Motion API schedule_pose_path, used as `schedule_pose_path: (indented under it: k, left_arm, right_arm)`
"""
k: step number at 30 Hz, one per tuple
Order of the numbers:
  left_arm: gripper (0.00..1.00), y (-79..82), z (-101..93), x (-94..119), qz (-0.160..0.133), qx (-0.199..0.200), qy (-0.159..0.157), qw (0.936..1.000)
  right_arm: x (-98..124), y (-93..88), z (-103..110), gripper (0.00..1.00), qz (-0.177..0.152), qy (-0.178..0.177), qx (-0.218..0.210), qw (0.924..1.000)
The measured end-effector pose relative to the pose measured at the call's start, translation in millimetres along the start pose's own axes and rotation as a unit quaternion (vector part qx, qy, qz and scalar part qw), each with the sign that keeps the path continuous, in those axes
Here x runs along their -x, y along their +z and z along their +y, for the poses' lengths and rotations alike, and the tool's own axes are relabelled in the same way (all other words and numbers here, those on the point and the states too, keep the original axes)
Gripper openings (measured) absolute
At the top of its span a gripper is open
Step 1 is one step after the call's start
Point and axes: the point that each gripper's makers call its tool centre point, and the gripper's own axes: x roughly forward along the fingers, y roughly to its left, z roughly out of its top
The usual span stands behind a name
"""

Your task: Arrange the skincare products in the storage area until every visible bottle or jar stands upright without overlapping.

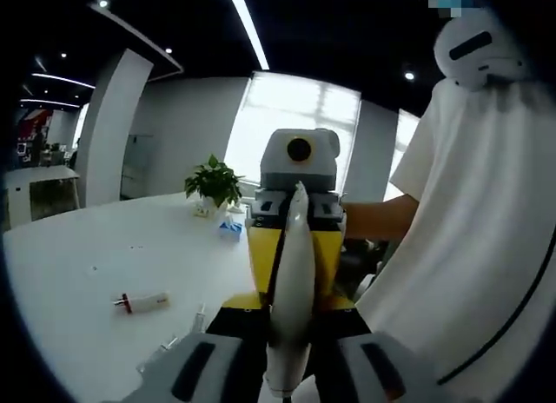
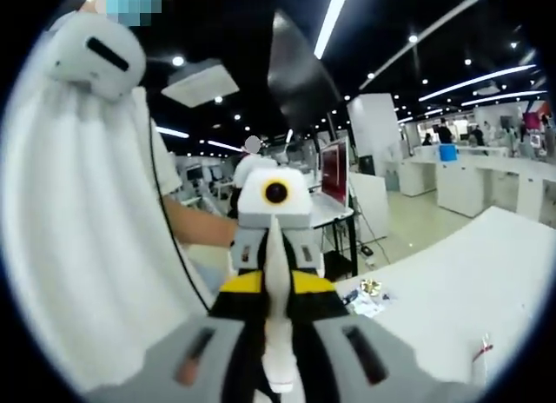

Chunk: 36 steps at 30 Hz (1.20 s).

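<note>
Both grippers, left gripper (image 1: 287,381) and right gripper (image 2: 280,381), pinch one white bottle (image 1: 292,281) together above the bench (image 1: 78,273), facing each other.

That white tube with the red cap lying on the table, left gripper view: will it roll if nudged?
Probably yes. The white tube with a red cap lies on its side on the smooth white table, and it looks round, so a sideways push would likely roll it. It looks small and light, so it may skid too. Whether it is stiff or squeezable cannot be told.

A white table (image 1: 78,273) carries a lying tube (image 1: 143,302) and a potted plant (image 1: 213,184).
</note>
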Motion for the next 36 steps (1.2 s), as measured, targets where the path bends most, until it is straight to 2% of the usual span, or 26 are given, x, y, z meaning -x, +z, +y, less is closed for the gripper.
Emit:
schedule_pose_path:
  k: [10,15,19,22,27,30,33,36]
  left_arm:
    - [0.18,4.3,-0.6,-8,0.0,0.004,-0.006,1.0]
    - [0.18,-4.1,8.6,-5,0.035,-0.008,0.009,0.9993]
    - [0.2,-6.6,16.6,0,0.05,-0.012,0.023,0.9984]
    - [0.22,-6.9,20.3,4,0.062,-0.012,0.029,0.9976]
    - [0.23,-9.2,28.3,13,0.096,-0.027,0.044,0.994]
    - [0.25,-1.8,29.8,18,0.098,-0.029,0.048,0.9936]
    - [0.25,18.1,26.8,19,0.081,-0.043,0.048,0.9947]
    - [0.25,25.5,23.9,18,0.082,-0.052,0.044,0.9943]
  right_arm:
    - [9,0.9,0,0.05,-0.008,-0.001,0.013,0.9999]
    - [12,-3.1,-8,0.05,-0.002,-0.015,0.022,0.9996]
    - [19,-4.3,-15,0.06,-0.003,-0.026,0.022,0.9994]
    - [22,-9.7,-20,0.06,0.006,-0.034,0.025,0.9991]
    - [25,-22.4,-26,0.06,0.023,-0.043,0.023,0.9985]
    - [25,-31.6,-28,0.06,0.037,-0.047,0.025,0.9979]
    - [23,-43.4,-30,0.06,0.051,-0.052,0.026,0.997]
    - [20,-50.1,-28,0.06,0.06,-0.049,0.025,0.9967]
